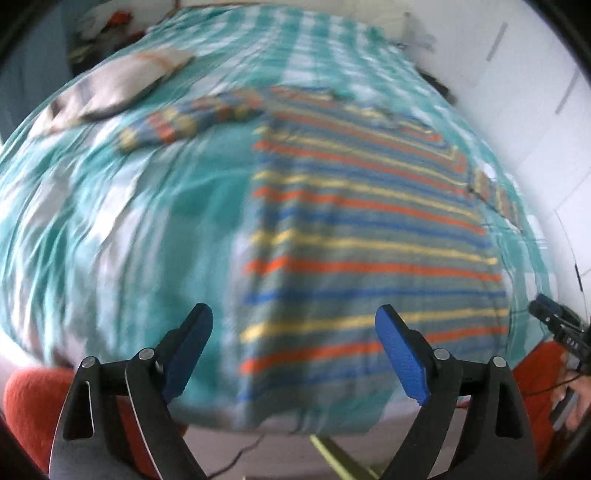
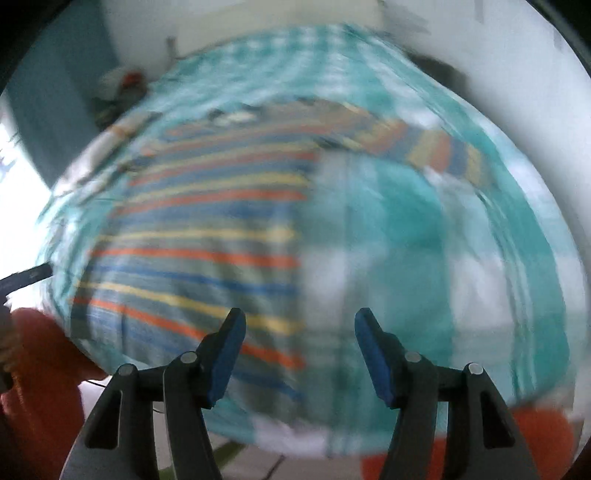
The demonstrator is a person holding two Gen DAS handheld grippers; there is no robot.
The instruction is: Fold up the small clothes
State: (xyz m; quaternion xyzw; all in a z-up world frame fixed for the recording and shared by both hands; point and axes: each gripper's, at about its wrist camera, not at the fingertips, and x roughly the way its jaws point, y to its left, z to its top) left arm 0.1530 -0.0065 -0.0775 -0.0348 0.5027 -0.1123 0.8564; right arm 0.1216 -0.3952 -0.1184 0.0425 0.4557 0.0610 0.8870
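A small striped garment (image 1: pixel 369 229), grey-green with orange, yellow and blue stripes, lies spread flat on the teal and white checked bed (image 1: pixel 129 221). Its sleeve (image 1: pixel 192 118) reaches out to the left at the far end. My left gripper (image 1: pixel 293 317) is open and empty above the garment's near hem. In the right wrist view the same garment (image 2: pixel 199 236) lies left of centre, its other sleeve (image 2: pixel 436 147) reaching right. My right gripper (image 2: pixel 299 325) is open and empty above the garment's near right edge. Both views are blurred.
A grey and white cloth (image 1: pixel 110 88) lies at the bed's far left. Clutter (image 1: pixel 107 26) sits beyond the bed's far left corner. White walls (image 1: pixel 517 92) border the right side. The person's orange clothing (image 1: pixel 33 406) shows at the near bed edge.
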